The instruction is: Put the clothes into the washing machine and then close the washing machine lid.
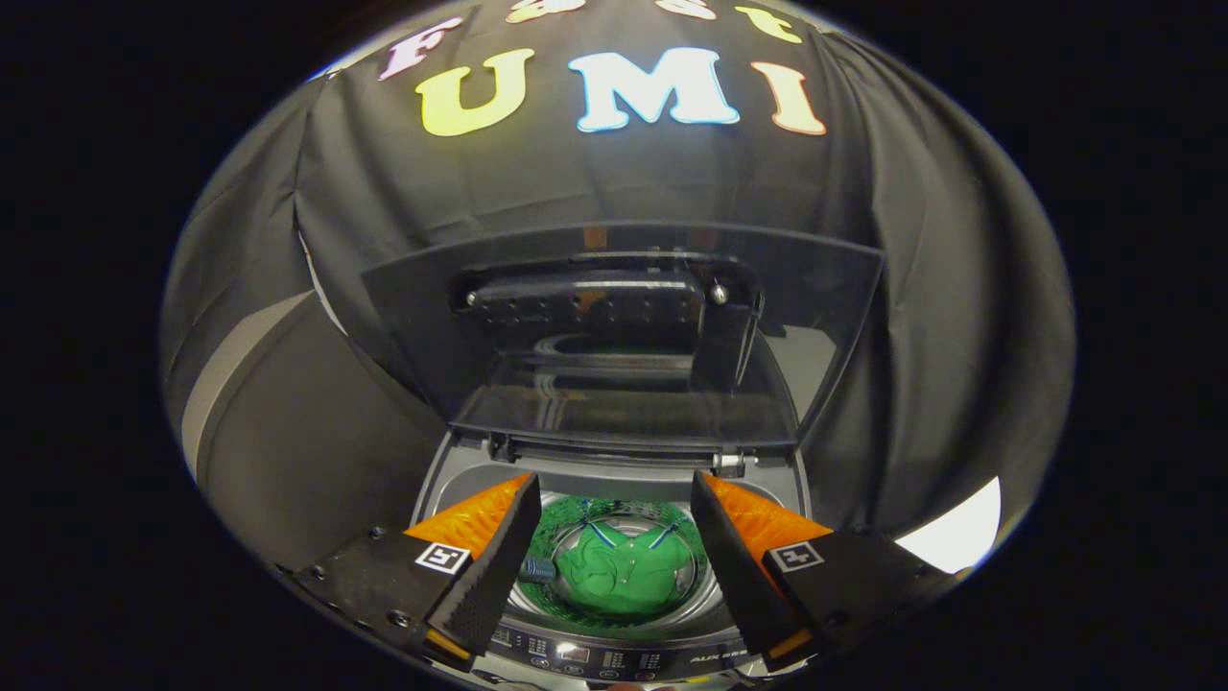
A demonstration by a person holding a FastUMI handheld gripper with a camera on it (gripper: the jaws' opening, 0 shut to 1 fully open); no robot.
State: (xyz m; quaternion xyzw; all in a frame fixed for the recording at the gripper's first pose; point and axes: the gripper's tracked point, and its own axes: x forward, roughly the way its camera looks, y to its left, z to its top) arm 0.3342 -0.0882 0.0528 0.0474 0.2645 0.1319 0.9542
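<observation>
— One garment is all I make out: a green cloth, crumpled into a soft heap with folds across its top.

— Where does it lie?

— Inside the washing machine, down in the drum, below the rim. My gripper hangs above that opening with its fingers spread wide, nothing between them but air; the cloth sits beneath the gap.

— And the lid?

— The lid stands raised behind the drum, tilted up against the booth wall.
</observation>
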